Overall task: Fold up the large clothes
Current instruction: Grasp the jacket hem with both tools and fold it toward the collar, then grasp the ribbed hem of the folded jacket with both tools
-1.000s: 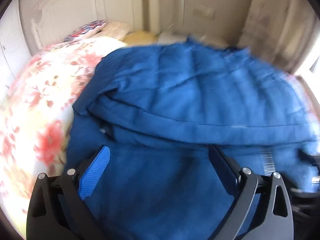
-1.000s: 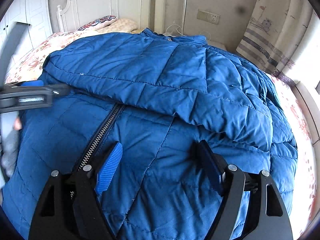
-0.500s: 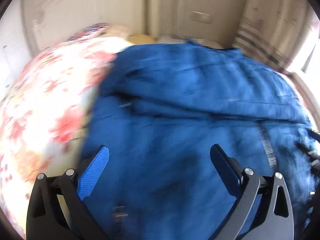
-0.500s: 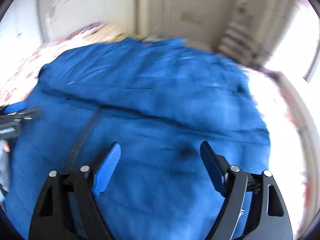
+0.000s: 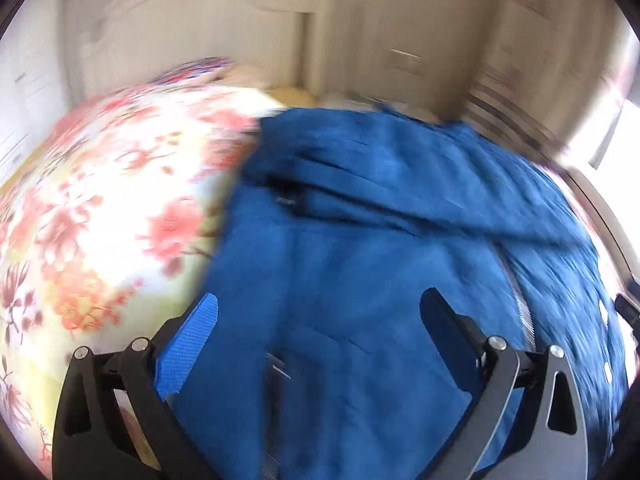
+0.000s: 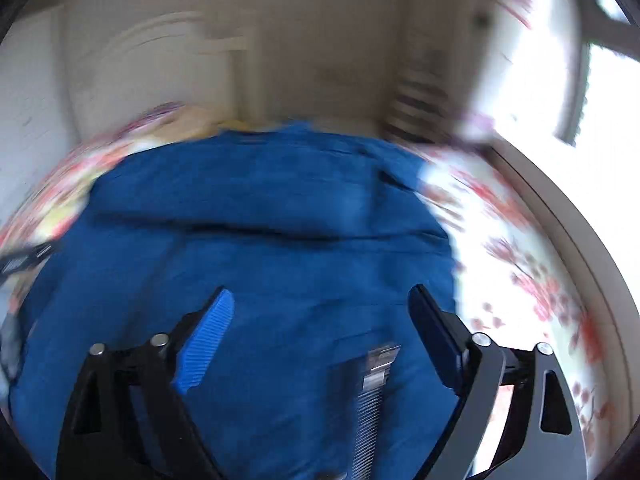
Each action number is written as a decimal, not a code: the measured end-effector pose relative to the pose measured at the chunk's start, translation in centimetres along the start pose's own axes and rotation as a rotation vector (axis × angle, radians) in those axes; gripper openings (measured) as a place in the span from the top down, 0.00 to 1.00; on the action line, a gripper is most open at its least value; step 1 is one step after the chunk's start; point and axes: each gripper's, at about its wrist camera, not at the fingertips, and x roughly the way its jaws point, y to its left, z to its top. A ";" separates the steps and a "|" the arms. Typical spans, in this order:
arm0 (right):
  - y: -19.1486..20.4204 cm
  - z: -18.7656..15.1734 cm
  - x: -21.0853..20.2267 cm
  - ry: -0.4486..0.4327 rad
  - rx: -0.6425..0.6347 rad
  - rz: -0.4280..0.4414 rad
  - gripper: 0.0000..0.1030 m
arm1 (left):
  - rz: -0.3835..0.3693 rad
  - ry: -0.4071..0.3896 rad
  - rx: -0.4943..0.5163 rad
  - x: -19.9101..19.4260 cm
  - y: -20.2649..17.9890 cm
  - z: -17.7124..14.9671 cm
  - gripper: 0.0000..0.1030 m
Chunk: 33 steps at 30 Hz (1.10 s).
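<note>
Left claw [image 5: 320,308] is seen spread wide, nothing gripped between its fingers; a blue ribbed pad [image 5: 188,350] is carried on one finger and a dark pad [image 5: 448,332] on the other. Right claw [image 6: 320,300] is likewise held released, with a blue ribbed pad [image 6: 206,340] and a dark pad [image 6: 434,332] well apart and no cloth pinched.

Both views are heavily motion-blurred; fine detail is not resolved.

A blue padded jacket [image 5: 380,264] is laid out on the bed and fills most of each view beneath the claws. An upper layer of the jacket is seen folded across the lower part, its edge running as a dark crease across the garment [image 6: 260,232]. A zipper strip [image 6: 372,400] is noted low in the right wrist view, between the right claw's fingers; a pale zipper line [image 5: 520,304] is also recorded at the right side of the left wrist view.

A floral bedspread [image 5: 100,220], white with red and orange blossoms, is exposed to the left of the jacket in the left wrist view and to the right of it [image 6: 520,260] in the right wrist view. A white headboard [image 5: 180,40] is recorded behind the bed. Bright window light [image 6: 580,100] is noted at the right edge. Part of the left claw [image 6: 28,256] is glimpsed at the left margin of the right wrist view, at the jacket's edge.
</note>
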 end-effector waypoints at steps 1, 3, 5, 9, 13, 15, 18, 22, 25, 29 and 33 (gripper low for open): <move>1.2 -0.5 0.3 0.028 -0.038 0.029 0.13 | -0.029 0.024 0.058 -0.1 -1.5 -0.9 0.02; 3.9 -2.5 2.6 0.143 -0.130 0.072 0.13 | -0.025 0.099 0.171 1.3 -4.1 -2.9 0.02; 4.2 -3.0 3.6 0.167 -0.146 0.039 0.13 | 0.062 0.107 0.264 2.1 -5.9 -4.0 0.02; 3.0 -2.6 3.6 0.186 -0.097 0.058 0.12 | 0.019 0.133 0.207 2.1 -4.9 -3.8 0.02; 1.5 -3.4 1.0 0.159 -0.080 0.024 0.13 | 0.042 0.072 0.107 -0.4 -1.7 -4.3 0.02; 0.7 -4.6 -0.2 0.154 -0.083 0.009 0.13 | 0.049 0.048 0.089 -1.5 -0.5 -4.6 0.02; -0.9 -7.3 -1.1 0.157 -0.037 0.037 0.12 | 0.069 0.095 0.072 -0.9 1.5 -4.8 0.02; -0.3 -7.4 -1.9 0.162 -0.052 -0.017 0.12 | 0.045 0.112 -0.018 -0.9 2.9 -4.6 0.02; 1.2 -7.5 -3.7 0.129 -0.075 0.026 0.12 | 0.094 0.037 0.055 -3.3 0.6 -4.9 0.03; 3.7 -8.3 -5.0 0.111 -0.128 0.117 0.12 | -0.038 -0.010 0.161 -6.9 -3.5 -6.6 0.02; 4.7 -9.7 -3.3 0.136 -0.135 0.125 0.11 | 0.001 0.078 0.363 -4.7 -8.5 -10.0 0.02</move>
